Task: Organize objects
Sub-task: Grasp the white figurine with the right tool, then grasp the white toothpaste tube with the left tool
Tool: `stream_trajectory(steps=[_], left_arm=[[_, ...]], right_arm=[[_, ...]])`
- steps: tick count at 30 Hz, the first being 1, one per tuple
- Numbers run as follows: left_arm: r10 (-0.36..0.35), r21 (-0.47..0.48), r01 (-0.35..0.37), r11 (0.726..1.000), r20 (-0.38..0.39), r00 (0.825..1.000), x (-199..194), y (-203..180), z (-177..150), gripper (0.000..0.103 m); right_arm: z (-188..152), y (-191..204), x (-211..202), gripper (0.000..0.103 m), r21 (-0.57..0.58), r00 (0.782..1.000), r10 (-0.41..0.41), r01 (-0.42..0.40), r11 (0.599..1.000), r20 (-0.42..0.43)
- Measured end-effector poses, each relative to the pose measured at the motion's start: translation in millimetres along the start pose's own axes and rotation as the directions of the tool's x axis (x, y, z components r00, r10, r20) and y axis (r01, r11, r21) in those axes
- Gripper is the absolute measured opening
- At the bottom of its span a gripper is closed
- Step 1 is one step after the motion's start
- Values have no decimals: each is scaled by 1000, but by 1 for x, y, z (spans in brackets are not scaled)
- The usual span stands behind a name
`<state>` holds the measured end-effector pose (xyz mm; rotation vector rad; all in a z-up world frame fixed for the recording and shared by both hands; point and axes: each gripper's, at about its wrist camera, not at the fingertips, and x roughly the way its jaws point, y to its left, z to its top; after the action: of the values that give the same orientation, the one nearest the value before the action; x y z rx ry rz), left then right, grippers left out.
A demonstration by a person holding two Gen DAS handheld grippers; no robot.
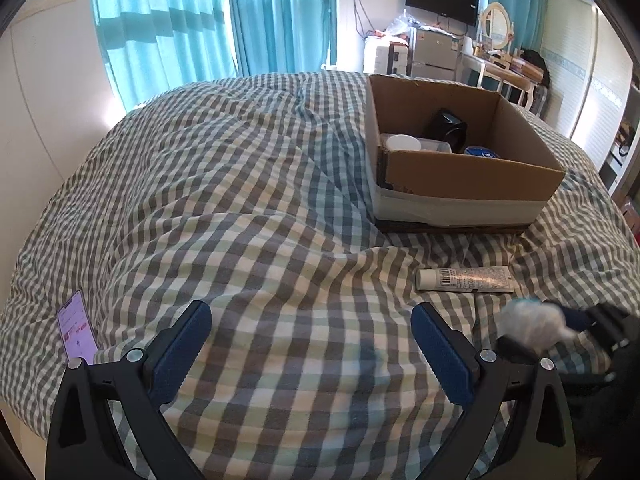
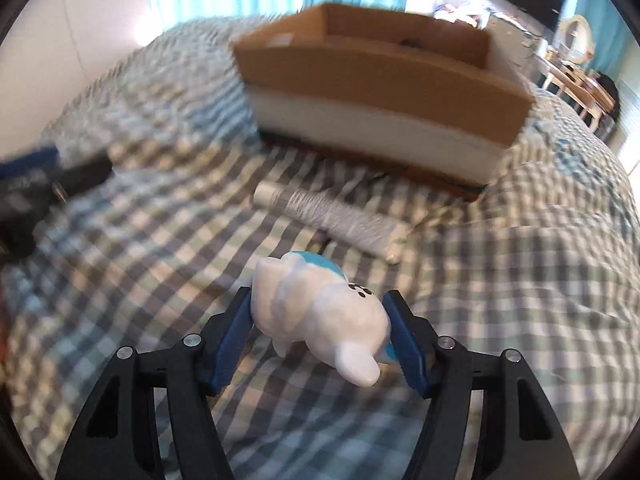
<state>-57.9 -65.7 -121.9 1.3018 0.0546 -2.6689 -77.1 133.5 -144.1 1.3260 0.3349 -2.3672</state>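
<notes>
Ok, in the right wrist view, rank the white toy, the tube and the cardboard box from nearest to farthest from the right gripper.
1. White toy: between the right gripper's jaws.
2. Tube: lying on the bed just beyond the toy.
3. Cardboard box: farthest, behind the tube.

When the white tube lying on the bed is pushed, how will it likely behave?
The tube probably slides or pivots instead of rolling, since its crimped end looks flat. It seems light and somewhat squeezable. The soft blanket may give under it and slow it.

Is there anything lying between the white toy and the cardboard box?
Yes. A white tube lies on the bedspread between the toy, which sits in the right gripper, and the box. Lifting over clears it.
</notes>
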Motion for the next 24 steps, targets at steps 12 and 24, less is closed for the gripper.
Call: stream_trajectory(steps=[12,24], left_arm=[[-5,-120,-4,993,-77,997,41,-74,24,103],[-31,-206,-7,979,-179,983,112,-115,22,77]], right_arm=[[13,-93,-79,65,181,963,-199,166,969,183],[5,-127,-47,65,232,983,-122,88,969,139]])
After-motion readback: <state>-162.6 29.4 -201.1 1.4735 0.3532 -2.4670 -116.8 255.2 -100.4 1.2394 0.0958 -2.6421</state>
